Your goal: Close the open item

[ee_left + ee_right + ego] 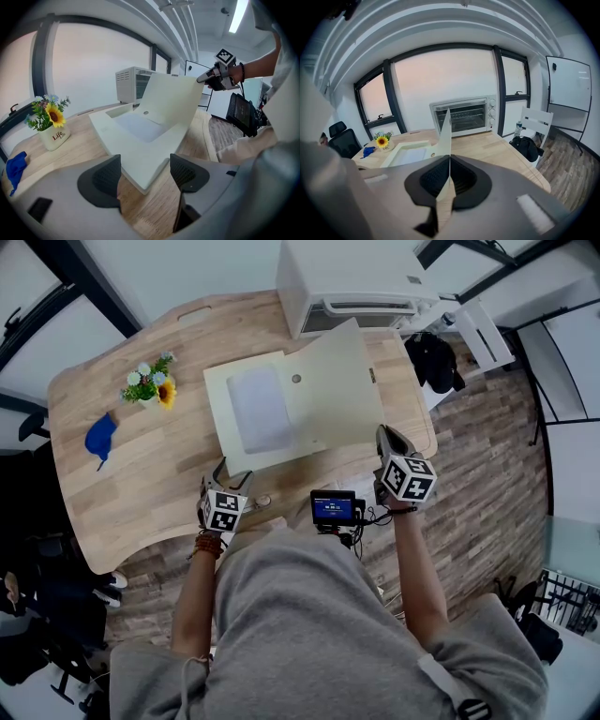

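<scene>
Matt cream box (323,390), seemingly cardboard, lies on a smooth wood-grain table (141,470).

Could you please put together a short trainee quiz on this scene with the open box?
1. True or false: the right tongs are shut on the raised lid of the box.
2. The left tongs are: A open; B shut on the lid; C shut on the box.
3. Fill in: beside the sunflower pot lies a blue ____.
Key: 1 true; 2 A; 3 cloth.
</scene>
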`<state>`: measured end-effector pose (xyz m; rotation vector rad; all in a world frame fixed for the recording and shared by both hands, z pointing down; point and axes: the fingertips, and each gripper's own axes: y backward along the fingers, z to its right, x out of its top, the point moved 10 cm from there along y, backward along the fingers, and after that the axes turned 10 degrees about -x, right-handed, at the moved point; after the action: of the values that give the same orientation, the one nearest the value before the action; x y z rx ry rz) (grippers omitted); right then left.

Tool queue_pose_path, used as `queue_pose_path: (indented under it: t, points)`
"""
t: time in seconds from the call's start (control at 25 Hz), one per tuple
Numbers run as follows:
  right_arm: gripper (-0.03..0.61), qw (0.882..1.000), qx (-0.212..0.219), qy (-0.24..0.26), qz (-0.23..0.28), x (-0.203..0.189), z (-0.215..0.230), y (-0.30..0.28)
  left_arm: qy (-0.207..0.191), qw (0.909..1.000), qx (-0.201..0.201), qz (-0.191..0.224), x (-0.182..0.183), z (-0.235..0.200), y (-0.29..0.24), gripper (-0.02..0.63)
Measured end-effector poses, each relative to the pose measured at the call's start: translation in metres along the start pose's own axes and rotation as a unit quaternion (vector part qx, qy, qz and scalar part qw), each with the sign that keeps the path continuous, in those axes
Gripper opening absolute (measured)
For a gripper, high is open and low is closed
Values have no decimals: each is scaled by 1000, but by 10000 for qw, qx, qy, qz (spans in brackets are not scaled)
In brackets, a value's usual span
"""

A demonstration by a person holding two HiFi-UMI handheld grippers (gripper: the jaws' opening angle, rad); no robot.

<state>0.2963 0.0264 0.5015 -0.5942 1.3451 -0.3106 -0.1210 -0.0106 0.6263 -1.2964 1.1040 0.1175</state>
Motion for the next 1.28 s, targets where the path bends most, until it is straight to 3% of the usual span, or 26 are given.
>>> queue_pose_path:
  t: [1.28]
  points:
    - [12, 9972, 739, 37, -54, 9, -18, 1, 33, 10000, 17, 61, -1, 0, 0, 316]
